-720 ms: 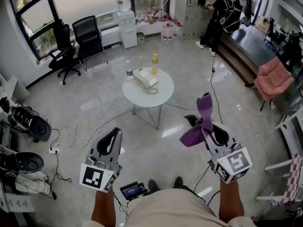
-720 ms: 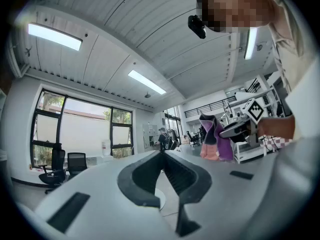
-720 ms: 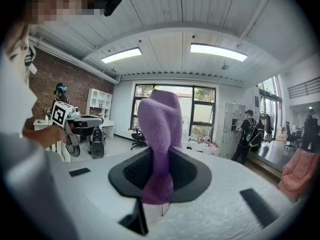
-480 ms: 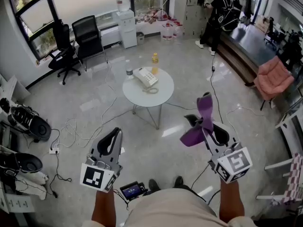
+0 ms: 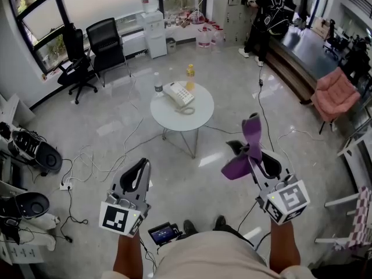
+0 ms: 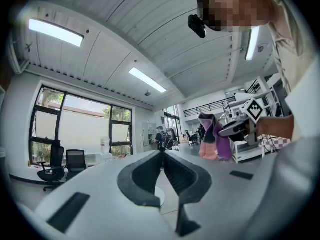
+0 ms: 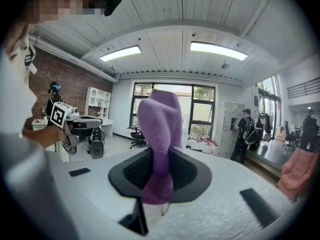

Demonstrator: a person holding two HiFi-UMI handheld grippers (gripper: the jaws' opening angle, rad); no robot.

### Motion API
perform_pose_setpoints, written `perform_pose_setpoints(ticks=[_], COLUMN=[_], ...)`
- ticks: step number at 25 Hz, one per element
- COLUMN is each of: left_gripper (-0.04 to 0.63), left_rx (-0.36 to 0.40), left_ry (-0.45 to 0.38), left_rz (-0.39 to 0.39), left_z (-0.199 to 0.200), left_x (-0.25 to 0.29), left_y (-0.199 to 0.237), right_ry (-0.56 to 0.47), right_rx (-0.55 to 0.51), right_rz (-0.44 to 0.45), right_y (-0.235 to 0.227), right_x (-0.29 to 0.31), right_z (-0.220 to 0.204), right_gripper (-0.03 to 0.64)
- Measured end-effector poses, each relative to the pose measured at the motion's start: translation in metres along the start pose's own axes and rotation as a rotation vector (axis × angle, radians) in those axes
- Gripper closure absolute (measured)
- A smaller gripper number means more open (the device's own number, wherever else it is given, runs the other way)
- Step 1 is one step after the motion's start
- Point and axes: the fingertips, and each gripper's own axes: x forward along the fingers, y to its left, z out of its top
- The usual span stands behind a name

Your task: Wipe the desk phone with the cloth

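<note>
A cream desk phone [image 5: 178, 95] lies on a small round white table [image 5: 197, 118] some way ahead on the floor. My right gripper [image 5: 251, 150] is shut on a purple cloth [image 5: 246, 149], which stands up from its jaws and hangs below them [image 7: 160, 144]. My left gripper [image 5: 135, 172] is shut with nothing between its jaws, which meet in a thin line [image 6: 162, 165]. Both grippers are held near my body, well short of the table. The cloth [image 6: 215, 136] also shows from the left gripper view.
A yellow bottle [image 5: 190, 74] and a clear bottle [image 5: 157, 86] stand on the table by the phone. Cables [image 5: 110, 156] trail over the floor. Black office chairs [image 5: 107, 42] stand by the window, a pink armchair [image 5: 334, 97] at right. A person [image 5: 266, 16] stands at the far lockers.
Both grippers keep their places and the cloth stays held. The view has shifted slightly; the far person has moved a little.
</note>
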Motion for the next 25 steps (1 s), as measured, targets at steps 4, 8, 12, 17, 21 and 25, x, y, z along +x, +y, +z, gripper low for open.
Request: perform_pose_setpoints(ticks=[4, 8, 12, 17, 21, 25], left_gripper=[0.58, 0.58, 0.58, 0.58, 0.58, 0.58], left_rx=[-0.015, -0.021, -0.018, -0.005, 0.009, 0.007], left_ry=[0.004, 0.011, 0.018, 0.039, 0.06, 0.086], left_rz=[-0.005, -0.011, 0.003, 0.048, 0.103, 0.15], left_z=[-0.006, -0.012, -0.016, -0.023, -0.033, -0.045], left_x=[0.004, 0.016, 0.025, 0.046, 0.068, 0.107], left_y=[0.005, 0.012, 0.022, 0.03, 0.042, 0.058], right_ry=[0.006, 0.004, -0.017, -0.043, -0.057, -0.057], right_rx=[-0.002, 0.008, 0.053, 0.077, 0.091, 0.093], right_rz=[-0.002, -0.005, 0.004, 0.039, 0.074, 0.116], right_y=[0.001, -0.007, -0.019, -0.045, -0.072, -0.104], right_x=[0.007, 0.021, 0.039, 0.068, 0.105, 0.152], right_z=[0.001, 0.002, 0.002, 0.001, -0.006, -0.007], right_gripper=[0.545, 0.543, 0.538, 0.537, 0.537, 0.537])
